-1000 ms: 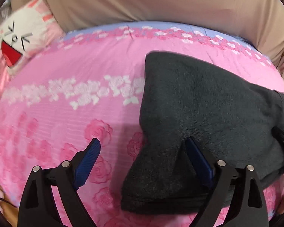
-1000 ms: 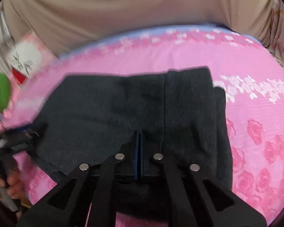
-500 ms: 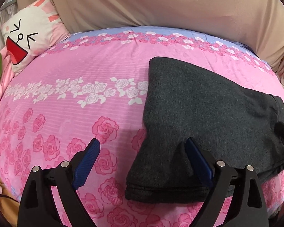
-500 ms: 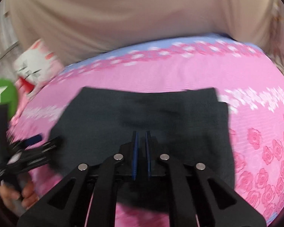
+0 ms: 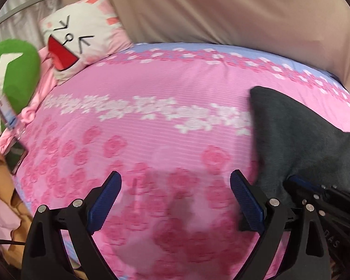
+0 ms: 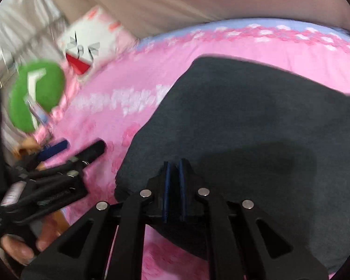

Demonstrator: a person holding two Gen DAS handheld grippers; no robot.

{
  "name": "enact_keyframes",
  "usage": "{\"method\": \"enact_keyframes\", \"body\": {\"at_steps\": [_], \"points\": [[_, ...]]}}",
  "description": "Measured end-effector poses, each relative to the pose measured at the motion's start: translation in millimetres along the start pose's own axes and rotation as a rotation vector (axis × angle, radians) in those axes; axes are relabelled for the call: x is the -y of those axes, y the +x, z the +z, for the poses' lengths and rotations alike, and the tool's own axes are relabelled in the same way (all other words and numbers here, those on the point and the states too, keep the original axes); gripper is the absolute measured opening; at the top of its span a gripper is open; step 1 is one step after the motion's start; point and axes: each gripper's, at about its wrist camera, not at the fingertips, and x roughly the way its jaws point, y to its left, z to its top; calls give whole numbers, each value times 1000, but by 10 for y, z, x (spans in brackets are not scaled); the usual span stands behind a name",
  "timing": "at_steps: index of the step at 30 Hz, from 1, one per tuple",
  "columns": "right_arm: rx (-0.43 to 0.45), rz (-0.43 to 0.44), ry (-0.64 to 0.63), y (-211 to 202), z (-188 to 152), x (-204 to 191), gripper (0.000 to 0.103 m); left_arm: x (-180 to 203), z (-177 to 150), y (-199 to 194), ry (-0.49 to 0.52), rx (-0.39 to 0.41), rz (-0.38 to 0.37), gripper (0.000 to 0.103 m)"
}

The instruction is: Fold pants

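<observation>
The dark grey pants (image 6: 256,126) lie folded in a flat stack on the pink rose-print bed. In the left wrist view they (image 5: 303,144) sit at the right edge. My left gripper (image 5: 175,200) is open and empty over bare sheet, left of the pants; it shows at the left of the right wrist view (image 6: 74,154). My right gripper (image 6: 173,170) hovers over the near edge of the pants, jaws almost together with a thin gap and no cloth seen between them. It shows in the left wrist view (image 5: 315,193).
A white cartoon-face pillow (image 5: 81,37) and a green plush (image 5: 14,79) lie at the bed's left end. A beige curtain (image 5: 221,7) hangs behind the bed. Clutter and tan cloth (image 5: 0,177) lie at the left edge.
My left gripper has swung left off the pants and is over bare sheet. My right gripper's jaws have parted slightly and it has turned left and pulled back over the pants.
</observation>
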Motion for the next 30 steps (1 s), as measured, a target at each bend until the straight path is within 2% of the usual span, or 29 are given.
{"method": "enact_keyframes", "body": {"at_steps": [3, 5, 7, 9, 11, 13, 16, 17, 19, 21, 26, 30], "points": [[-16, 60, 53, 40, 55, 57, 7, -53, 10, -7, -6, 3, -2, 93], [16, 48, 91, -123, 29, 136, 6, -3, 8, -48, 15, 12, -3, 93], [84, -17, 74, -401, -28, 184, 8, 60, -12, -112, 34, 19, -16, 93], [162, -130, 56, -742, -100, 312, 14, 148, -33, -150, 55, 25, -31, 93], [219, -246, 77, -1062, -119, 547, 24, 301, -46, -161, 87, 28, -43, 94], [263, -295, 127, -1320, -103, 806, 25, 456, -54, -143, 114, 22, -61, 94], [278, -339, 158, -1471, -36, 1136, 25, 710, -61, -127, 154, 17, -84, 94], [254, -359, 153, -1425, -6, 1235, 25, 796, -63, -124, 170, 18, -85, 94], [187, -454, 156, -1243, 26, 1533, 20, 913, -76, -118, 195, 18, -82, 94], [184, -430, 176, -1161, 29, 1707, 20, 986, -90, -110, 209, 13, -80, 94], [275, -371, 182, -1499, -81, 1443, 23, 1062, -104, -65, 214, -4, -64, 94], [282, -371, 227, -1642, -364, 1462, 23, 1072, -111, -45, 215, -5, -60, 94]]}}
